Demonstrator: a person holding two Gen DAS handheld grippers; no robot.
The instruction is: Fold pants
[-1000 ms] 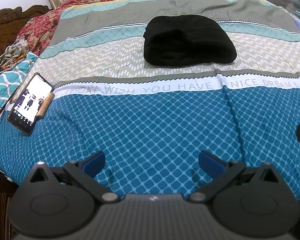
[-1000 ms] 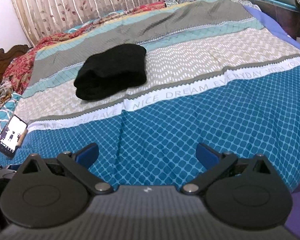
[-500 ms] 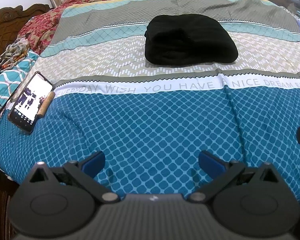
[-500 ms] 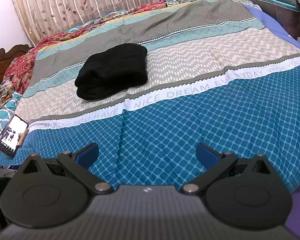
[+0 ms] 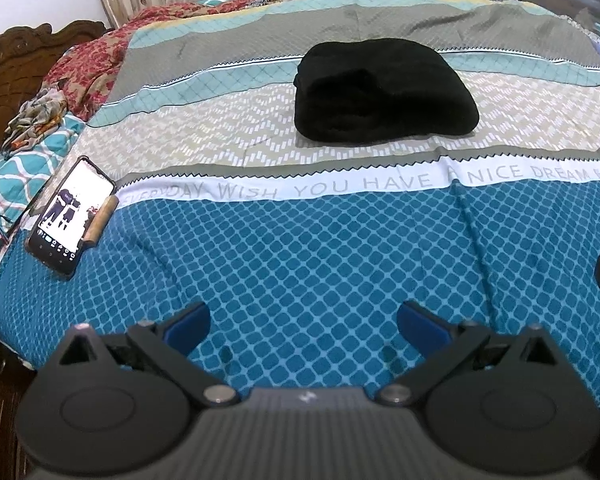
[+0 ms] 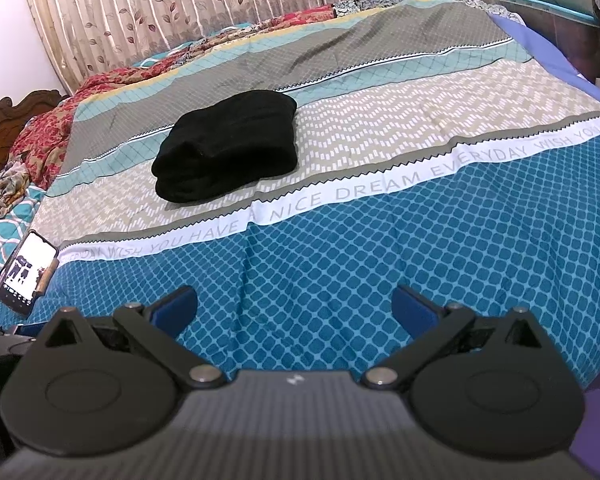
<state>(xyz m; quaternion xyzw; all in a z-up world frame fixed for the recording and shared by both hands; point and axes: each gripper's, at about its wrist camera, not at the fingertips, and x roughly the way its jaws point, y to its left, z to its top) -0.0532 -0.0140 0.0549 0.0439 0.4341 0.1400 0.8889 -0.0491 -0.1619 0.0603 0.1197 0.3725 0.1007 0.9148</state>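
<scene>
Black pants (image 5: 384, 92) lie folded in a compact stack on the beige band of the bedspread, well ahead of both grippers; they also show in the right wrist view (image 6: 228, 152). My left gripper (image 5: 304, 322) is open and empty, held above the blue patterned part of the bed near its front edge. My right gripper (image 6: 294, 306) is open and empty too, over the same blue area, to the right of the left one.
A phone (image 5: 70, 214) with a lit screen lies at the bed's left edge, also in the right wrist view (image 6: 26, 274). Red and patterned cloths (image 5: 88, 68) are heaped at the far left by a carved wooden headboard (image 5: 16, 64). Curtains (image 6: 204, 12) hang behind.
Both views have tilted up slightly, so the pants and bed sit lower in frame. Both grippers stay open and the pants have not moved.
</scene>
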